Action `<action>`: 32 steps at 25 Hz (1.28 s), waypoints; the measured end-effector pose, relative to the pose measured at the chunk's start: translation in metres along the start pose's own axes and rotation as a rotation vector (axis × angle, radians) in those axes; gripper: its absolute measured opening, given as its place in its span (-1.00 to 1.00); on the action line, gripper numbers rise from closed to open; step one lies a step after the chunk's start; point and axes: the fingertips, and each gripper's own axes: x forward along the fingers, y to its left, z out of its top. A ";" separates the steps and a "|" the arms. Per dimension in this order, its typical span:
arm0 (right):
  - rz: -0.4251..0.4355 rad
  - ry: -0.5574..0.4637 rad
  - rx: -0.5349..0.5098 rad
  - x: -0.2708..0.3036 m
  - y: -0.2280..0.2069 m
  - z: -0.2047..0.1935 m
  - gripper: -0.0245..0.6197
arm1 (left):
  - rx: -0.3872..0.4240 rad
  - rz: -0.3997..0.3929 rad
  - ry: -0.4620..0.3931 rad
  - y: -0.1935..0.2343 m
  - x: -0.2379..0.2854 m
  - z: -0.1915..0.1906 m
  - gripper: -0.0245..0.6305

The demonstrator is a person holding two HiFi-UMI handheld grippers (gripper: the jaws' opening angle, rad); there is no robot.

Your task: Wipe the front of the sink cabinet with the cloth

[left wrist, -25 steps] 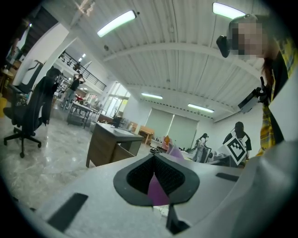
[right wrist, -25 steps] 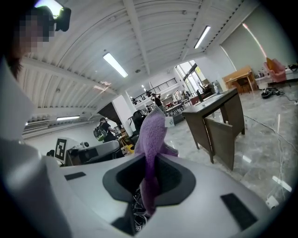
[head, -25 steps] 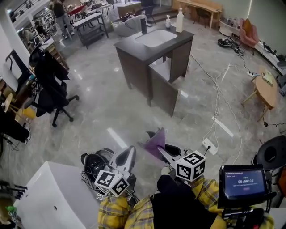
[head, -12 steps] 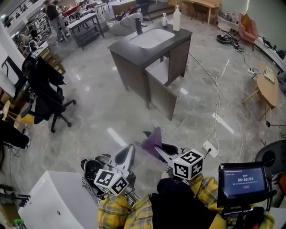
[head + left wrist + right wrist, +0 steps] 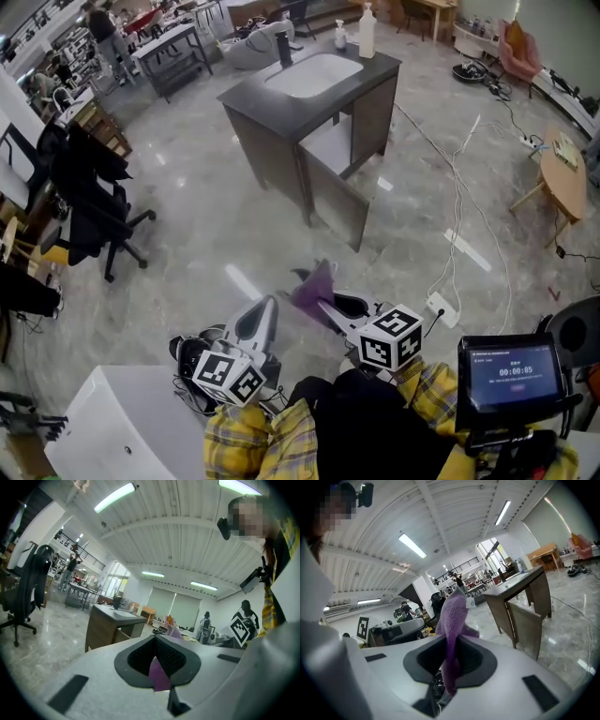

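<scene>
The dark sink cabinet [image 5: 281,117] stands on the marble floor ahead, with one front door [image 5: 333,197] swung open. It also shows in the left gripper view [image 5: 105,627] and the right gripper view [image 5: 520,604]. My right gripper [image 5: 330,307] is shut on a purple cloth [image 5: 314,284], which sticks up out of its jaws [image 5: 452,616]. My left gripper [image 5: 255,323] is beside it, to the left, with its jaws together and nothing in them. Both are held low, well short of the cabinet.
A black office chair [image 5: 89,187] stands at the left. White cables [image 5: 459,206] and a power strip [image 5: 439,307] lie on the floor at the right, near a round wooden table [image 5: 565,183]. A white box [image 5: 112,422] sits at lower left. Two bottles [image 5: 366,37] stand by the basin.
The view has moved forward and the cabinet has shifted slightly up and left in the head view. Both grippers keep their hold and their places relative to me.
</scene>
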 end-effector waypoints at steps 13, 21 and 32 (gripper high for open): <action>-0.075 -0.035 0.014 0.052 -0.006 0.022 -0.77 | 0.036 -0.108 0.051 0.048 0.026 0.023 -0.90; -0.135 -0.032 0.030 0.066 -0.009 0.033 -0.77 | 0.029 -0.156 0.066 0.070 0.039 0.038 -0.90; -0.180 -0.049 0.035 0.103 -0.006 0.037 -0.77 | 0.034 -0.203 0.075 0.108 0.039 0.042 -0.90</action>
